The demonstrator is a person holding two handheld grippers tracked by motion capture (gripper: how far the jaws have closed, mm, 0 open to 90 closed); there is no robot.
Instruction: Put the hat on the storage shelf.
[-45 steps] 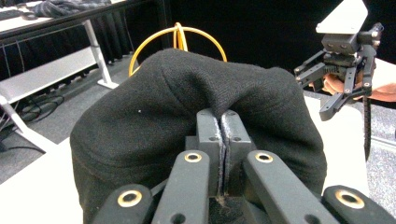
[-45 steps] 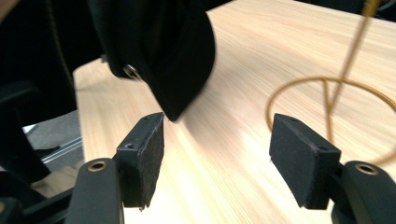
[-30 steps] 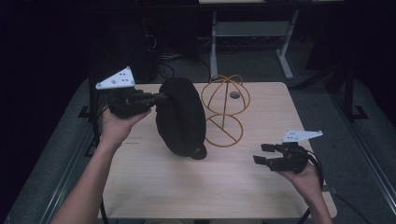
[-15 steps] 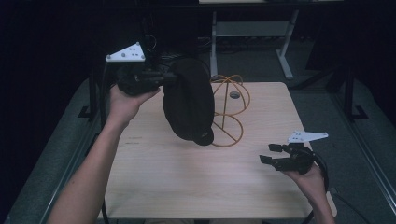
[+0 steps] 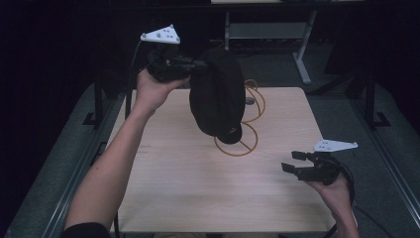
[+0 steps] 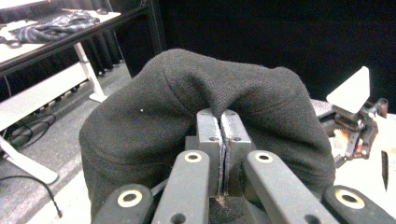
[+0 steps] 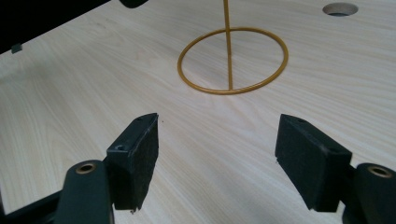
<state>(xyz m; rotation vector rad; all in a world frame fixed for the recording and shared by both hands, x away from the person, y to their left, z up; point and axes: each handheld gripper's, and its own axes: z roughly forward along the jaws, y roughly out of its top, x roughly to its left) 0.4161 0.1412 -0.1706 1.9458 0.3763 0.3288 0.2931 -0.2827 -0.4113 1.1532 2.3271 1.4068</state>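
The left gripper has its jaws pressed together on a fold of a black cap, holding it in the air above a gold wire stand near the far middle of the wooden counter. The right gripper, jaws spread with nothing between them, hovers low over the counter's near right part.

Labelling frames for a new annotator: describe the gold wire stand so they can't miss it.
On the pale wooden table, look toward the far side, behind the black cap held up by the left gripper. The gold wire stand rests there on a flat ring base: the only thin, golden, see-through frame in the scene.
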